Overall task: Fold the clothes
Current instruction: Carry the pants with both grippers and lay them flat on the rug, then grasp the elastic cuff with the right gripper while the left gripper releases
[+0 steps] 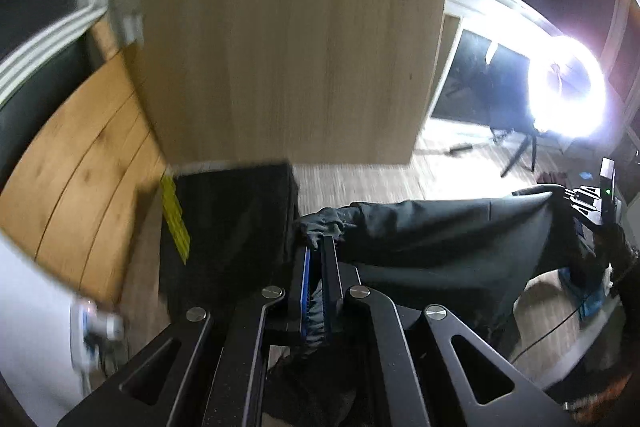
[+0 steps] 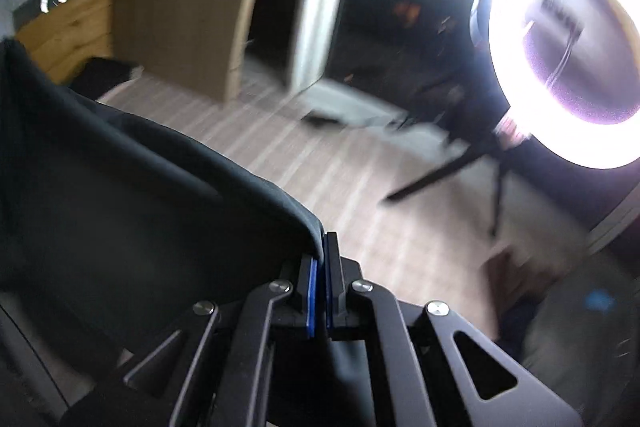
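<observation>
A dark garment (image 1: 440, 239) hangs stretched in the air between the two grippers. My left gripper (image 1: 320, 247) is shut on one bunched corner of it, grey fabric poking out past the fingertips. Across the cloth, the right gripper (image 1: 588, 203) shows at the far right of the left wrist view, gripping the other end. In the right wrist view the right gripper (image 2: 322, 247) is shut on the garment's (image 2: 120, 195) top edge, and the cloth drapes away to the left and down.
A light wooden panel (image 1: 288, 59) stands ahead, with a black box (image 1: 232, 227) at its foot. A bright ring light on a tripod (image 2: 572, 55) glares at the right. Pale floor (image 2: 340, 167) lies below. A wooden surface (image 1: 80, 179) lies at the left.
</observation>
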{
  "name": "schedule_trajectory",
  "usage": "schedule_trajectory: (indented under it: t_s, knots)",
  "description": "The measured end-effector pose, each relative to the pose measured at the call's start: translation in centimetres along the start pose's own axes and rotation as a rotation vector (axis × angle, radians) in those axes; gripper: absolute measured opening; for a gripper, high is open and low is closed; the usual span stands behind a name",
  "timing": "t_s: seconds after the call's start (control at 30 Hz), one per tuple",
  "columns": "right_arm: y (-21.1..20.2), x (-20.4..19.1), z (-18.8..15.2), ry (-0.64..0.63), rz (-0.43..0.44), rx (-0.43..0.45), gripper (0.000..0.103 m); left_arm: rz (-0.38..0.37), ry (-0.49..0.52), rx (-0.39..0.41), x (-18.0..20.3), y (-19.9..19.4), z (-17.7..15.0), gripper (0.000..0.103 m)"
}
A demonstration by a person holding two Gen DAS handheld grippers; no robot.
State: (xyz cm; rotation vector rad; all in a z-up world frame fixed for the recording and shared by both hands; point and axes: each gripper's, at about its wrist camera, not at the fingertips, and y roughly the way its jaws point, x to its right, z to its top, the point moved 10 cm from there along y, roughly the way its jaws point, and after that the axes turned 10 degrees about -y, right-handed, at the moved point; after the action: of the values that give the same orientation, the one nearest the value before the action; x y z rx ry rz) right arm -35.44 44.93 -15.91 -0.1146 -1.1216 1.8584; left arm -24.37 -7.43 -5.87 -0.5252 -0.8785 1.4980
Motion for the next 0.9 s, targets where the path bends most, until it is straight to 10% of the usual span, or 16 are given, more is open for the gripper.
schedule_trajectory:
  t_s: [0.17, 0.27, 0.4, 0.63, 0.9]
  knots:
    - [6.4, 0.0, -0.4, -0.007, -0.068, -0.157, 0.014, 0.183, 0.03, -0.063, -2.0, 8.7, 3.4, 0.011]
    - [5.5, -1.1, -1.5, 0.041, -0.016, -0.151, 0.015, 0.141, -0.021, -0.103, -3.2, 9.8, 2.0, 0.016]
    - [1.4, -4.9, -4.0, 0.099, 0.105, -0.127, 0.064, 0.076, 0.009, -0.145, -3.3, 7.0, -2.6, 0.03]
    - [-2.1, -16.9, -11.4, 0.205, 0.341, -0.243, 0.064, -0.007, 0.037, -0.255, -2.5, 5.2, -11.4, 0.04]
    - [-1.3, -24.4, -12.0, 0.31, 0.428, -0.273, 0.064, -0.015, -0.048, -0.282, -6.1, 5.9, -13.4, 0.04]
